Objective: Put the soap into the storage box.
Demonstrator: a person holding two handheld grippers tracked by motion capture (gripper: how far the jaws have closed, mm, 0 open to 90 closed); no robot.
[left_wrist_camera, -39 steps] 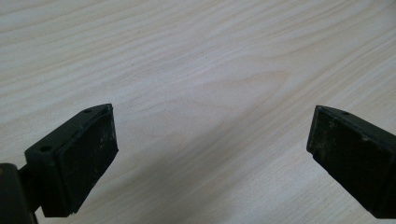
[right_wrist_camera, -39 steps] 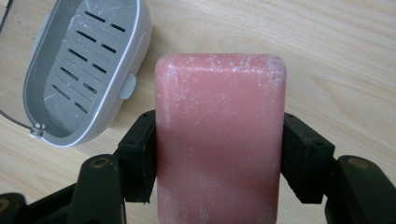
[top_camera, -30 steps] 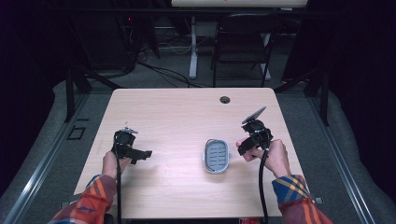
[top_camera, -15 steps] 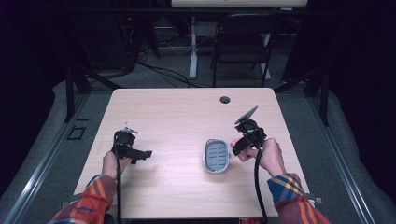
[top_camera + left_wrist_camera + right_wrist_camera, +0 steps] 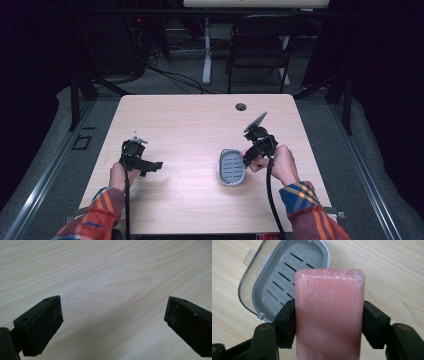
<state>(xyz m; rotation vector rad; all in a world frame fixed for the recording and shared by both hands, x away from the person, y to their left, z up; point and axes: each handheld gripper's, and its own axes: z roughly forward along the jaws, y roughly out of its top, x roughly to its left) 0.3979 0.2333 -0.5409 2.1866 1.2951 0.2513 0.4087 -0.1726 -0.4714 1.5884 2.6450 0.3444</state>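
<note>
- Right tongs (image 5: 248,159) are now closer to the soap dish (image 5: 231,167) than one second ago: they have come in from the right side of the table (image 5: 190,125) and now sit just beside the dish's right rim.
- These right tongs pinch a pink soap bar (image 5: 329,315) between their two jaws; in the right gripper view the bar stands upright in front of the grey slotted tray of the dish (image 5: 287,277), near it and seemingly above it, not yet inside.
- I judge from this that the step in hand is to put the soap into the dish, and that it is near its end; what is left is to lower the bar and let it go.
- Left tongs (image 5: 150,165) have not moved; they rest at the left of the table with jaws spread wide, nothing between them, only bare wood under them (image 5: 110,285).
- The dish lies well apart from the front and right edges of the table.
- Around the dish is free wood on every side, so there is room to bring the bar down without touching anything else.
- A small dark hole (image 5: 241,106) near the far edge is well out of the way.
</note>
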